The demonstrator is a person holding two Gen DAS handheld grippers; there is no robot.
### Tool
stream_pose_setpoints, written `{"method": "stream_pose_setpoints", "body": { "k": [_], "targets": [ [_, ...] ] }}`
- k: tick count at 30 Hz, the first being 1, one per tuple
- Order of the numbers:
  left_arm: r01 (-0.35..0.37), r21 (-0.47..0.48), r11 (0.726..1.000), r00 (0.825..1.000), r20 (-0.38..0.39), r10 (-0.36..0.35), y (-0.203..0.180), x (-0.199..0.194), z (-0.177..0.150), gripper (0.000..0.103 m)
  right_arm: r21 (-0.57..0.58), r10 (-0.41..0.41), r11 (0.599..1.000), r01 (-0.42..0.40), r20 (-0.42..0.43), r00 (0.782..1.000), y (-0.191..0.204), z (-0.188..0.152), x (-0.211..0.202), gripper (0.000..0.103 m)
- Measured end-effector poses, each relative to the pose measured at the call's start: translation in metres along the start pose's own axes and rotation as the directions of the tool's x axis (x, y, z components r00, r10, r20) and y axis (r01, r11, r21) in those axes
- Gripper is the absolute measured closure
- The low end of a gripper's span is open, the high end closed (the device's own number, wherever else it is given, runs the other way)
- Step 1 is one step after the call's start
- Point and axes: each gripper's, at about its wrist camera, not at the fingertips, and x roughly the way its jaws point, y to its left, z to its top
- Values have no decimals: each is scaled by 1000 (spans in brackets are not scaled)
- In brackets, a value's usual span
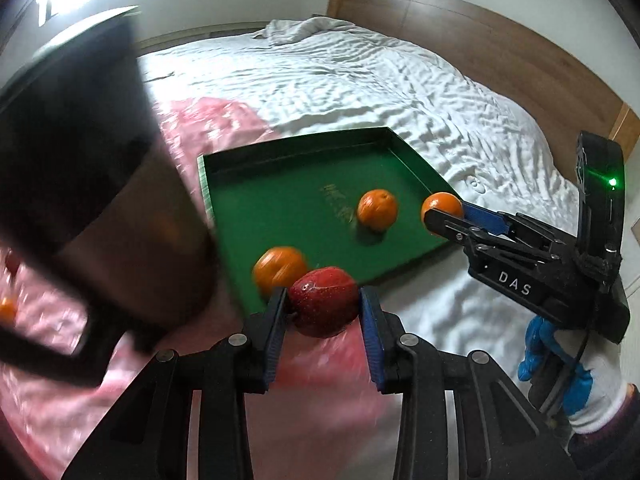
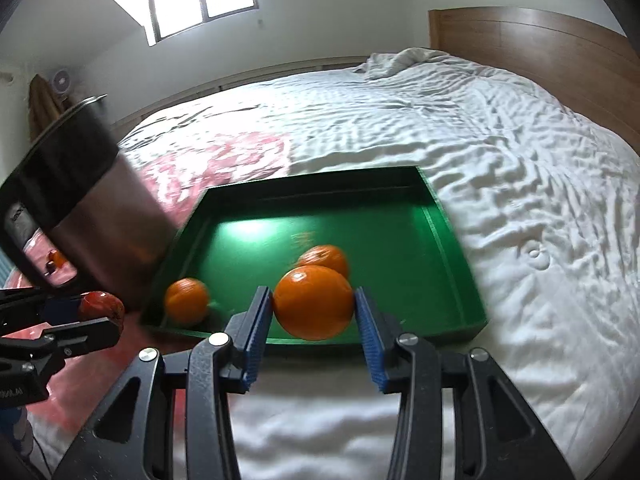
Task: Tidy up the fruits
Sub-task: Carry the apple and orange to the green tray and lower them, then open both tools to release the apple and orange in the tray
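Two oranges (image 2: 187, 301) (image 2: 326, 258) already lie in the green tray (image 2: 448, 220) on the bed, while the left gripper (image 1: 323, 304) pinches a red apple (image 1: 323, 300) near the tray's corner and the right gripper (image 2: 314, 306) pinches a third orange (image 2: 314, 302) above its near edge, both apparently awaiting placement.

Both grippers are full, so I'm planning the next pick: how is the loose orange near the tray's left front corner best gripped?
Grip the loose orange across its widest middle, coming from above: the green tray walls crowd it sideways.
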Motion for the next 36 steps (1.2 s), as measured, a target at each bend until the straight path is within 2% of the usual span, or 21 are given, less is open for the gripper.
{"method": "stream_pose_setpoints", "body": {
  "k": [8,18,34,36],
  "targets": [
    [-16,45,999,999,-30,18,-24,61,23,72,-15,-44,999,43,-15,999,-25,5,37,43],
    [-51,55,997,995,-82,56,-21,111,28,72,-41,-69,997,67,-56,996,-30,-2,65,42],
    [-92,133,987,987,-119,108,-30,117,32,70,-36,-103,994,100,-82,991,-31,-3,64,41],
    [-96,131,987,987,-115,111,-29,112,32,68,-38,-107,994,104,-85,991,-29,-3,61,33]
  ]
}}
